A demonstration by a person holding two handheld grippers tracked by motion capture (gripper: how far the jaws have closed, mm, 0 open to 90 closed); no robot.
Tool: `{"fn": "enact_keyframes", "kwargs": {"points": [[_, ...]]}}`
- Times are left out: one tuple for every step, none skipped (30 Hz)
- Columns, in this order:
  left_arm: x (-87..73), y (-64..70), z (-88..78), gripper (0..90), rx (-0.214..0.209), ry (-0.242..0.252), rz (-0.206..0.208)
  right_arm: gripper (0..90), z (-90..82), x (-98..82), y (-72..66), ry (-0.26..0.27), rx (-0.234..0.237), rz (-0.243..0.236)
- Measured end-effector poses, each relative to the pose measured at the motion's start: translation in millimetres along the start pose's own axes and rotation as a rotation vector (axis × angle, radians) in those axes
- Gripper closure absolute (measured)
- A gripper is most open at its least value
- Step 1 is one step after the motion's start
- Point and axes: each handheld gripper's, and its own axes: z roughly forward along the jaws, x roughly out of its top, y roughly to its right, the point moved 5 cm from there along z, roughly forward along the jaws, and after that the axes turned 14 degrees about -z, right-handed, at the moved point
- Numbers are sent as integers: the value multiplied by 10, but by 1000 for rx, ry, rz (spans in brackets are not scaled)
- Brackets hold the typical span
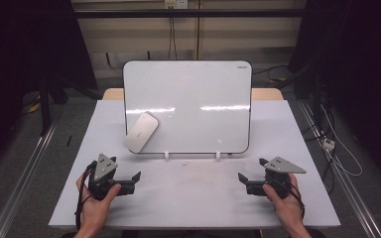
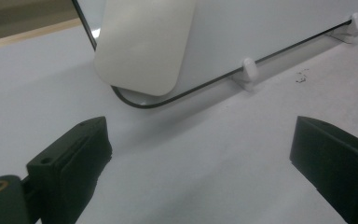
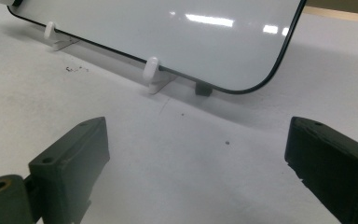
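A whiteboard (image 1: 198, 99) stands propped near upright toward the back of the white desk (image 1: 193, 198), leaning in two small white clips (image 1: 166, 155) along its lower edge. An eraser (image 1: 141, 132), a pale rounded-corner pad, sits tilted against the board's lower left corner, overlapping the black rim there. In the left gripper view the eraser (image 2: 144, 44) shows large and close, above and between the jaws, with the board's curved corner (image 2: 140, 103) just beneath it and one clip (image 2: 248, 69) to its right. The left tongs (image 1: 130, 181) rest low over the desk in the person's left hand (image 1: 95, 206), jaws wide apart and holding nothing, pointed toward the board; they lie near the eraser but apart from it. The right tongs (image 1: 244, 181) sit in the right hand (image 1: 286, 203) at the other side of the desk, also gaping wide and empty, well apart from the eraser. In the right gripper view the board (image 3: 168, 32) fills the upper part, with its lower right corner rounded, a clip (image 3: 151, 70) in front of it, a small dark foot (image 3: 202, 88) behind, and a few dark specks (image 3: 77, 69) on the desk surface. Bare desk lies between each pair of jaws.
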Motion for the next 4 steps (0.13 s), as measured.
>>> {"fn": "enact_keyframes", "kwargs": {"points": [[-1, -8, 0, 48, 0, 0, -3, 62, 0, -1, 1, 2, 1, 0], [-4, -11, 0, 47, 1, -8, -12, 62, 0, -3, 3, 1, 2, 2], [-5, -13, 2, 47, -1, -8, -18, 62, 0, -6, 7, 0, 2, 2], [-4, -10, 0, 47, 1, -7, -13, 62, 1, -7, 12, 1, 2, 3]]}}
